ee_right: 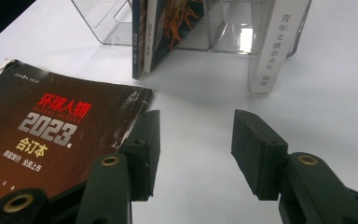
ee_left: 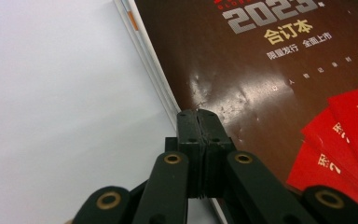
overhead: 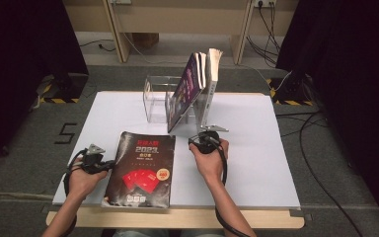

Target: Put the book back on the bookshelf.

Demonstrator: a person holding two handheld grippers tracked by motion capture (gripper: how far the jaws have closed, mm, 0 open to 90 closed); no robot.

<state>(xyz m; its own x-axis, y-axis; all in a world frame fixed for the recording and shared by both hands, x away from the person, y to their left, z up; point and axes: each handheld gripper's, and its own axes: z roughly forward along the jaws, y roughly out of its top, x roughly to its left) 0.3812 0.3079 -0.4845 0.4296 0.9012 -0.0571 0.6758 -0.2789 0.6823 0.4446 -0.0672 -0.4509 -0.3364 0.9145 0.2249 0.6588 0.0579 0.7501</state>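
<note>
A person seated at a white-topped table [overhead: 256, 163] works with a handheld gripper in each hand. A thick dark-covered volume [overhead: 140, 170], its front printed with "2023" and a fan of red cards, lies flat near the table's front edge, between the two hands. The left gripper [ee_left: 198, 122] has its jaws pressed tight together with nothing between them, their tips resting at the book's left edge where the pale page block meets the cover; from the left gripper view it is hard to say whether the tips actually touch the cover or sit just above it. The right gripper [ee_right: 193, 149] stands with its jaws spread wide and empty over bare tabletop just beside the book's upper right corner, aimed toward the far side of the table. There a clear acrylic book stand [overhead: 158, 96] holds two leaning magazines [overhead: 187, 86], tilted to the right, with a white-spined book [ee_right: 275, 44] standing upright at the stand's right end. The grey floor [overhead: 29, 158] around the table carries black cables [overhead: 316, 163].
</note>
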